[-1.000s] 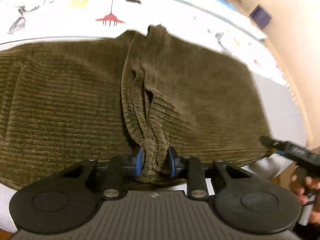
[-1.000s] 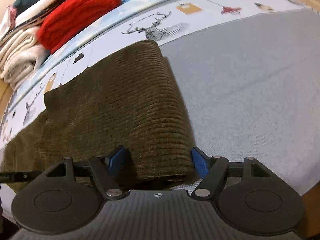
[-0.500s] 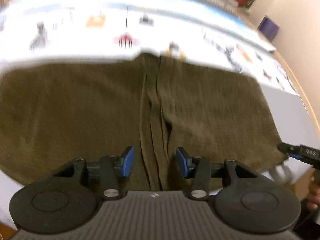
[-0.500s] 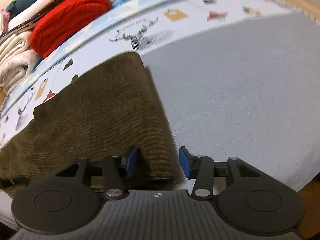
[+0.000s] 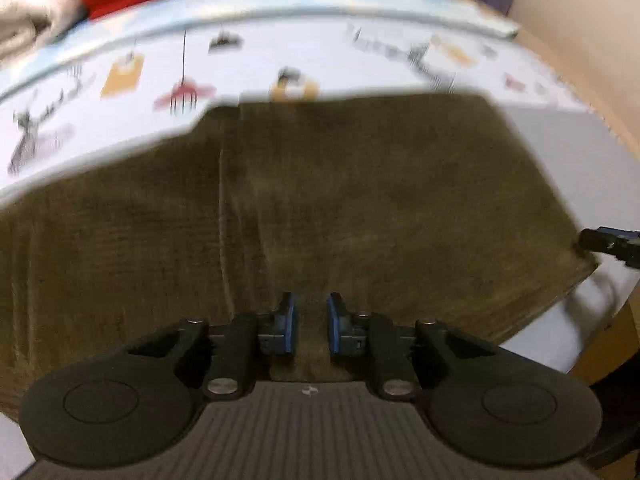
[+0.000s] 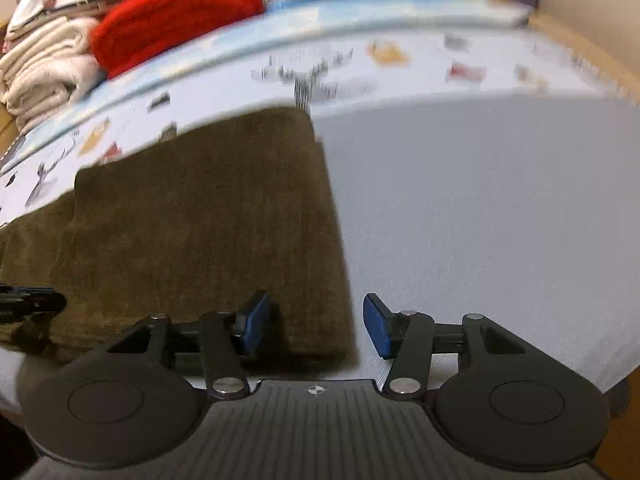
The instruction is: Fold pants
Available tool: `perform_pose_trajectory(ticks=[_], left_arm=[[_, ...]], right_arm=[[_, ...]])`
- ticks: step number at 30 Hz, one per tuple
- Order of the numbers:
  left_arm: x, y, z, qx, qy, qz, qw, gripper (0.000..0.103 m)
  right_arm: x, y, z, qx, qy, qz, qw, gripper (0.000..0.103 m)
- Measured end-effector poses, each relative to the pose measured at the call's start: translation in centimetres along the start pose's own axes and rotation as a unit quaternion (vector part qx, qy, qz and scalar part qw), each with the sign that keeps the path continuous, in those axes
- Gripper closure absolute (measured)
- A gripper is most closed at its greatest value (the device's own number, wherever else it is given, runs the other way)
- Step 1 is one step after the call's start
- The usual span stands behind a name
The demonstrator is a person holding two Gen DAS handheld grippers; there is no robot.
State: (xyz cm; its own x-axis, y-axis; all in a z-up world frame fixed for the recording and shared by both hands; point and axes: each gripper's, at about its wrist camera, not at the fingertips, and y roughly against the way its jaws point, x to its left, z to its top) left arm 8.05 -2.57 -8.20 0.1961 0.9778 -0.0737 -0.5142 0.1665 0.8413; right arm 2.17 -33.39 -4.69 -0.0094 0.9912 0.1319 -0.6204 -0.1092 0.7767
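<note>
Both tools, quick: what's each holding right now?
Left tool: open, narrow gap, jaws just closing, gripping nothing.
Right tool: open, straddling the corduroy pants edge, not gripping.

Both views: warm, dim indoor light, yellowish cast on the walls; source not visible. Strong fisheye bending, the far edge of the bed sheet curving as an arc, corners darkened. Motion blur heavy in both: printed figures on the sheet smeared sideways, corduroy ribs of the pants lost to a flat brown. Gripper bodies near the lens stay sharp. Soft dark shadow under the pants' near edge in the right view. Red fabric saturated, slightly smeared. No glare.
</note>
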Motion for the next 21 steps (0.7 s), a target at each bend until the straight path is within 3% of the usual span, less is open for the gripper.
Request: perform_pose_trajectory(ticks=[5,9,16,18,20,21], left_arm=[[0.4,1.6,0.7,-0.031,0.014,-0.016,0.9993,0.072],[2.1,3.1,-0.4,-0.029,0.028,-0.011,0.9991,0.072],[6.1,6.4,-3.1,-0.033,0.064,-0.005,0.9974,0.072],[7.3,7.1,-3.7,-0.034,0.074,-0.001,0.9967,0.068],[8.5,7.8,-4.4,-0.035,0.087,0.002,0.9956,0.067],[9.3,8.2,-4.8,-0.034,0.094,0.004,0.995,0.067]], right_arm=[[2.7,2.5,0.3,-0.104,0.07,-0.021,0.992,0.049],[5.4,2.7,0.8,-0.13,0.102,-0.005,0.986,0.049],[13.0,0.5,0.6,-0.096,0.139,0.053,0.984,0.049],[15.3,-1.4,0.2,-0.049,0.162,0.064,0.984,0.048],[17.3,-4.1,-1.0,0.05,0.197,0.052,0.978,0.049],[18.1,-4.2,-1.6,0.031,0.21,0.032,0.977,0.049]])
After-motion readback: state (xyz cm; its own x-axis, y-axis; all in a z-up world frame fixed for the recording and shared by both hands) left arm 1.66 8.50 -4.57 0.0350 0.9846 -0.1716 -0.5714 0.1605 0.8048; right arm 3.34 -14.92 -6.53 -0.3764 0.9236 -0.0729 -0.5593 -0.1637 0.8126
